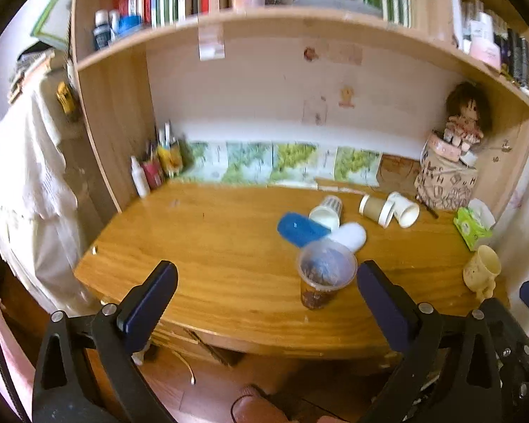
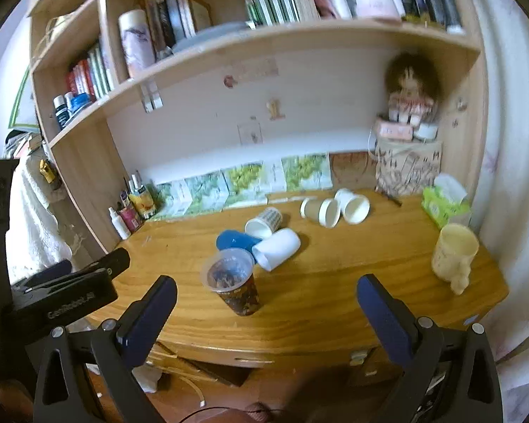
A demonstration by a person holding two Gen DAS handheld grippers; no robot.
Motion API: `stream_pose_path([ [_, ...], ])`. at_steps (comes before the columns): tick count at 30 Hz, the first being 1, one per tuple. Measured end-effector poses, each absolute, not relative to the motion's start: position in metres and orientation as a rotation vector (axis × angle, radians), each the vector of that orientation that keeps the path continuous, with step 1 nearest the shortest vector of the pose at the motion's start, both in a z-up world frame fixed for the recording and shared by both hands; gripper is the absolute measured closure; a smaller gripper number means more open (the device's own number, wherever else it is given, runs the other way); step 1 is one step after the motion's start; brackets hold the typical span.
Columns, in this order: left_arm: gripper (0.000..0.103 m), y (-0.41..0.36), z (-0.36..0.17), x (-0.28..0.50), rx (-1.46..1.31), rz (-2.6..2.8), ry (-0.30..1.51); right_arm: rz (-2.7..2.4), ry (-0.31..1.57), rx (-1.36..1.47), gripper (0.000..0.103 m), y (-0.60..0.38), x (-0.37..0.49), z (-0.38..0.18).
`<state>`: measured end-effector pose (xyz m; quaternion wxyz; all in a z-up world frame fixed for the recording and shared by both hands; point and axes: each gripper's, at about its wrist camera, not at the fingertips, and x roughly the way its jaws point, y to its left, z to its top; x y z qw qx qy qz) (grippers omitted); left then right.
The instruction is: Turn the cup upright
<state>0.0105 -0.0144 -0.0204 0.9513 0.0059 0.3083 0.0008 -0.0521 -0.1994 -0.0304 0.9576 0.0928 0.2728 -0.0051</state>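
A brown patterned plastic cup (image 1: 322,278) (image 2: 234,285) stands upright near the desk's front edge. Behind it several cups lie on their sides: a blue cup (image 1: 299,229) (image 2: 236,240), a white cup (image 1: 349,235) (image 2: 278,248), a patterned paper cup (image 1: 328,209) (image 2: 264,224), a brown paper cup (image 1: 375,209) (image 2: 319,211) and a white paper cup (image 1: 405,209) (image 2: 352,206). My left gripper (image 1: 266,299) is open and empty, held in front of the desk edge. My right gripper (image 2: 266,312) is open and empty, also short of the desk.
A cream mug (image 1: 481,271) (image 2: 453,257) stands upright at the desk's right end. A green tissue box (image 1: 474,224) (image 2: 444,204), a doll on a printed box (image 1: 448,179) (image 2: 407,165) and bottles at back left (image 1: 155,165) (image 2: 134,208) line the wooden desk (image 1: 211,246) (image 2: 328,282).
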Motion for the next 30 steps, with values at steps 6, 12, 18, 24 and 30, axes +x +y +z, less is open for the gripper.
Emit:
stream_pose_path([
  [6, 0.001, -0.013, -0.010, -0.001, 0.004, 0.041, 0.529, -0.037, 0.492, 0.195, 0.001, -0.203, -0.066, -0.023],
  [12, 0.001, -0.011, -0.005, -0.009, -0.004, 0.026, 0.480, -0.021, 0.467, 0.191, 0.001, -0.200, -0.071, -0.019],
  [18, 0.001, -0.014, -0.002, -0.015, 0.019, 0.041, 0.456, -0.019, 0.468, 0.202, 0.001, -0.199, -0.071, -0.020],
  [24, 0.001, -0.020, -0.002, -0.019, 0.054, 0.042, 0.443, -0.002, 0.479, 0.205, 0.001, -0.197, -0.069, -0.021],
  [30, 0.001, -0.023, -0.002, -0.021, 0.062, 0.043, 0.434, -0.015, 0.490, 0.223, 0.001, -0.197, -0.068, -0.023],
])
